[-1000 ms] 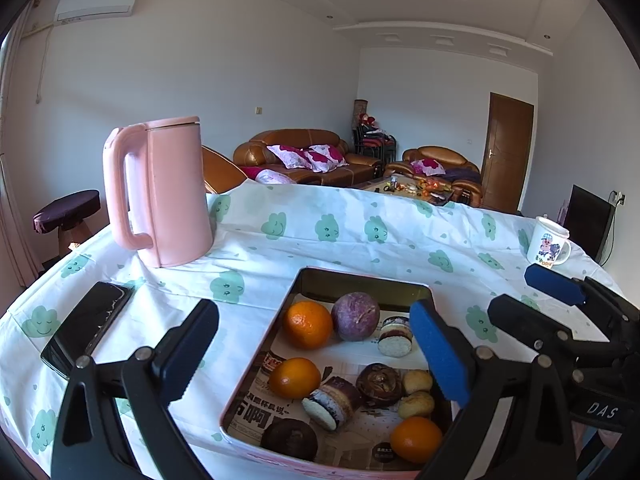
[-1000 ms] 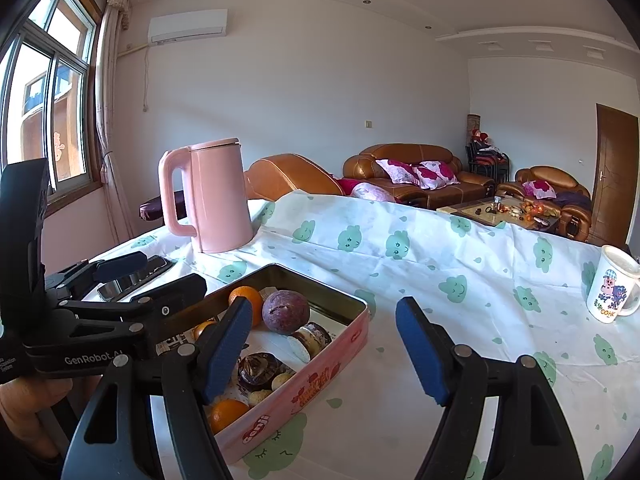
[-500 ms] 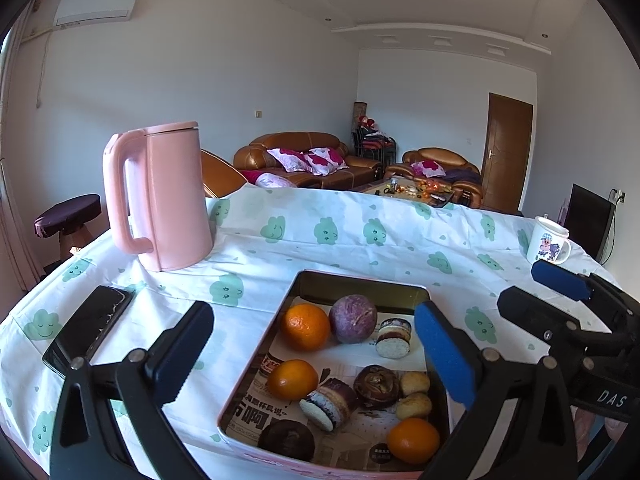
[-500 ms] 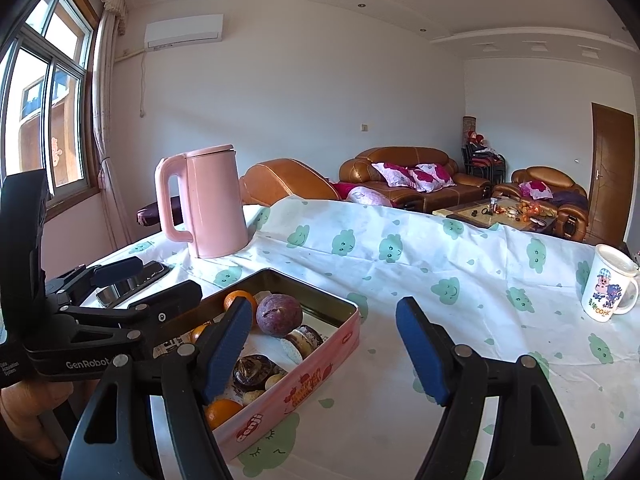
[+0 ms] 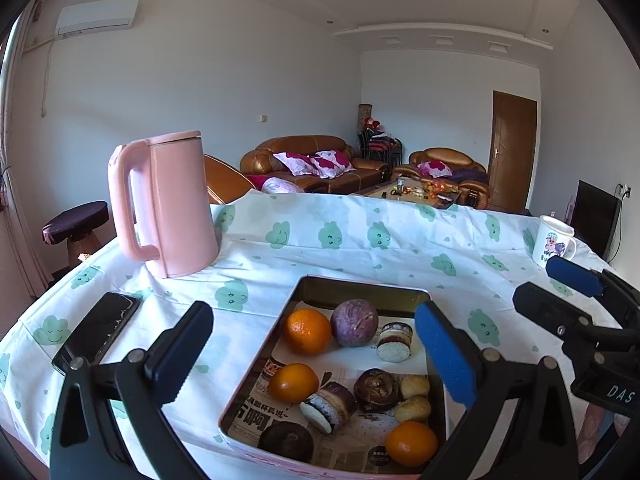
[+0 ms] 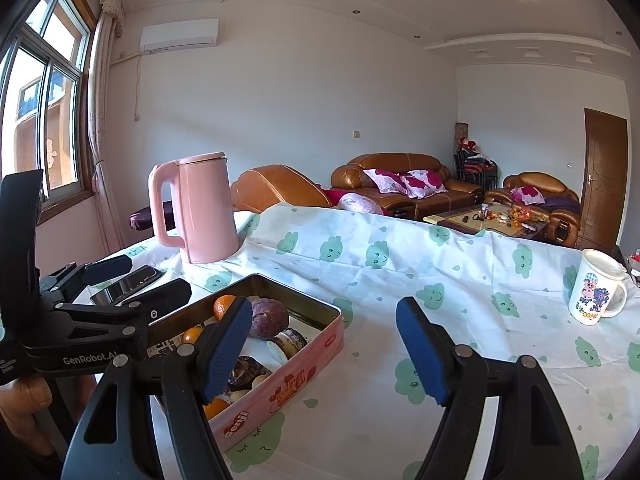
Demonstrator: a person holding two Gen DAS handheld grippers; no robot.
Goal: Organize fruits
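my left gripper hangs released and empty over the near end of the pink tin, its jaws spread wide to either side of the tray; my right gripper is likewise released and holding nothing, poised just right of the tin above the cloud-print cloth on the counter. the fruit is all inside the tin: one orange in the near right corner, a second orange at mid left, a third orange further back touching the purple passion fruit. crowded between them are small cakes and pastries, and i judge that the main hazard: wide jaws coming down on the mid-left orange could pinch or crush the layered cake just beside it, or shove it into the tin wall. round fruit may also roll off the pads if i close off-centre. the printed paper lining looks loose and could lift with a grasp. the two grippers sit close enough to clash over the tin. further out, a dark phone lies left on the cloth, the tall pink kettle stands behind it, and a cartoon mug sits far right, all liable to a careless swing
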